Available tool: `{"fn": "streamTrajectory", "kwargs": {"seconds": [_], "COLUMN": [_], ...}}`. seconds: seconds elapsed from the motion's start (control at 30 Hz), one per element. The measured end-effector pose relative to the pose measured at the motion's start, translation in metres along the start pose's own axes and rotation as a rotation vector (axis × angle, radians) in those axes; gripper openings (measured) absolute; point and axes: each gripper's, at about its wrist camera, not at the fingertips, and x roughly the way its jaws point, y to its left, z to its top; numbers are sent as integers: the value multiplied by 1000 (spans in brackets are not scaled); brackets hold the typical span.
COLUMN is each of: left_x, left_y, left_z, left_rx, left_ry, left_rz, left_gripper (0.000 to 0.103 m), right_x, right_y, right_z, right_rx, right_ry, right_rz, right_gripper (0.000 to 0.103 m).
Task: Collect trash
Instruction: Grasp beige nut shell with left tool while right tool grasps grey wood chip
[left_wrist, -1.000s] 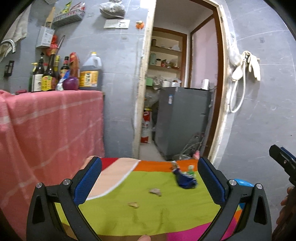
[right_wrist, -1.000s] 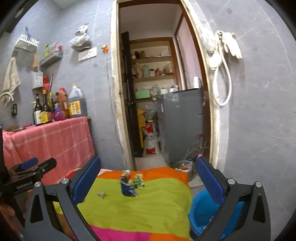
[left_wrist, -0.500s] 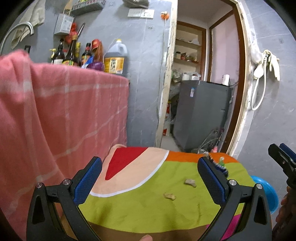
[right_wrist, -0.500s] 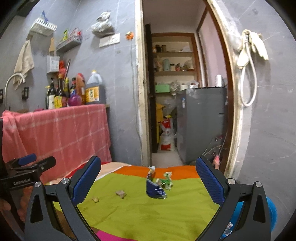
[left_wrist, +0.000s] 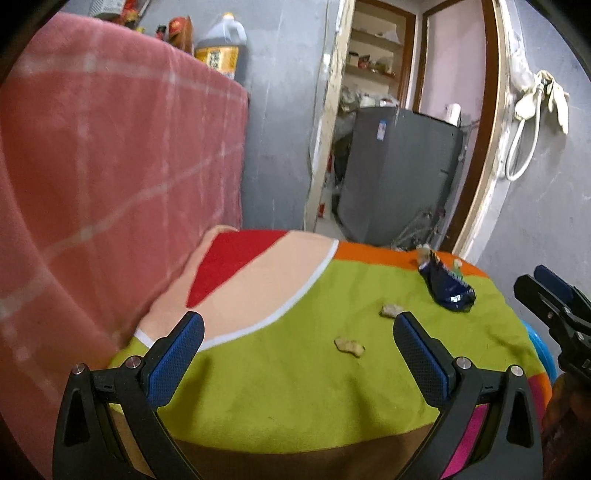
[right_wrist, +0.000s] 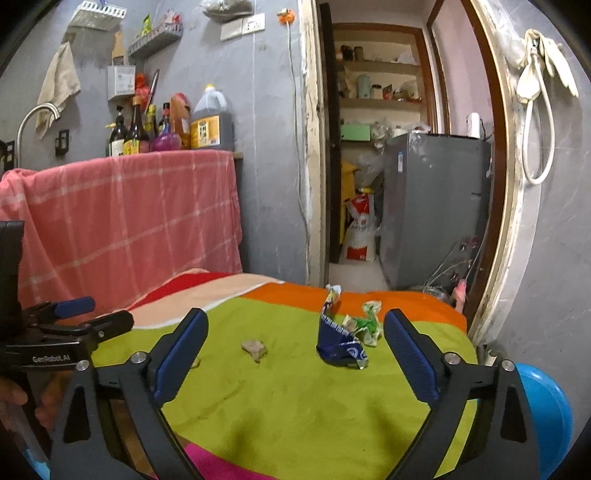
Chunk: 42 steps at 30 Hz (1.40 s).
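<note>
Since a second ago the left tool (left_wrist: 295, 354) has dropped lower and swung left, so the pink checked cloth (left_wrist: 110, 147) now fills more of its view, and the right tool (right_wrist: 295, 354) has come nearer the trash. Both tools are spread wide with nothing between their blue pads. They hover over a worktop covered by a multicoloured cloth with a lime-green centre (right_wrist: 295, 398). On it lie a crumpled dark blue wrapper (right_wrist: 338, 341) and, touching its right side, a crumpled green-and-white wrapper (right_wrist: 367, 325). Two small beige scraps sit apart on the green: one (left_wrist: 349, 346) nearer the left tool, the other (left_wrist: 391, 309) between it and the blue wrapper. A round blue plastic bin (right_wrist: 543, 413) stands just beside the worktop's right edge.
</note>
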Motion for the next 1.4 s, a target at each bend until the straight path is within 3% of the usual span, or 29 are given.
{"fn": "streamTrajectory", "kwargs": {"seconds": [0.33,0.6,0.77,0.97,1.4], "left_x": [27,45,56,67,73], "left_y": [-7,-16,-24,-29,-20], "left_z": [-9,-13,-14,-13,-10], "left_rx": [34,68,92,114,68], "left_ry": [137,242,284,315,320], "left_rz": [-74,-135,-166,-146,-131], "left_gripper": [60,36,31,22,5], "right_x": [31,61,82,100,133], "right_y": [-4,1,7,7,16], "right_z": [-10,-15,-20,-21,-18], "right_rx": [1,3,3,27,32], "right_ry": [129,272,371,454,521], "right_rz": [62,137,168,181,195], "right_gripper": [60,40,39,38,37]}}
